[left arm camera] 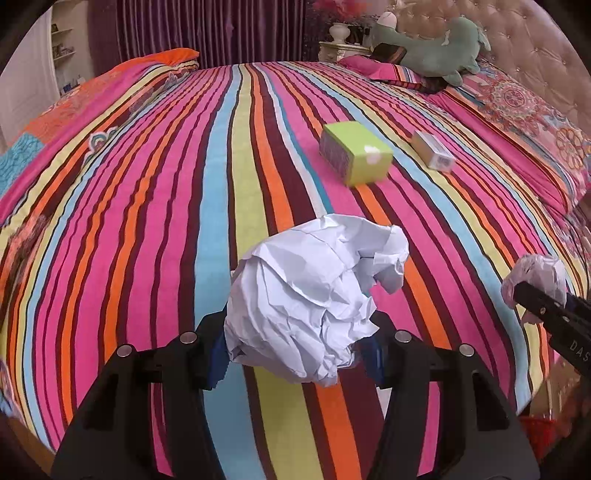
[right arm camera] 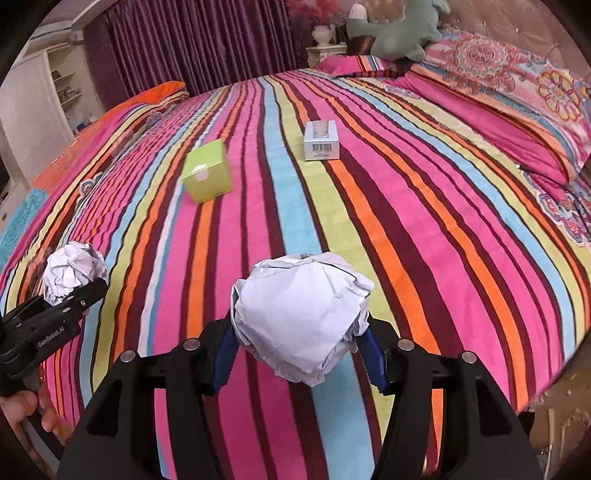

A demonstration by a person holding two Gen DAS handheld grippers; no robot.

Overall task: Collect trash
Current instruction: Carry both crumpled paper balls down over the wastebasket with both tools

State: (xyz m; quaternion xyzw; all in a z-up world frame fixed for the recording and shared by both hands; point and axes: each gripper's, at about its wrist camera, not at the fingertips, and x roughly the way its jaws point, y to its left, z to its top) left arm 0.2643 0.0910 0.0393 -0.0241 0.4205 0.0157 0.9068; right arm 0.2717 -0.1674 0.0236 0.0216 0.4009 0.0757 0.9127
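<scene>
My left gripper (left arm camera: 295,350) is shut on a big crumpled white paper ball (left arm camera: 310,295), held above the striped bedspread (left arm camera: 147,221). My right gripper (right arm camera: 299,354) is shut on a second crumpled paper ball (right arm camera: 299,317). In the left wrist view the right gripper (left arm camera: 554,306) shows at the right edge with its paper ball (left arm camera: 535,273). The right wrist view shows the left gripper (right arm camera: 74,299) at the left edge with its paper ball (right arm camera: 72,269). A lime green box (left arm camera: 354,153) (right arm camera: 207,171) and a small white box (left arm camera: 433,150) (right arm camera: 321,141) lie on the bed further off.
Patterned pillows (right arm camera: 517,103) and a green plush toy (left arm camera: 436,44) lie at the headboard end on the right. Purple curtains (left arm camera: 207,33) hang behind the bed. A white shelf unit (right arm camera: 48,99) stands at the far left. A hand (right arm camera: 33,410) shows at the lower left.
</scene>
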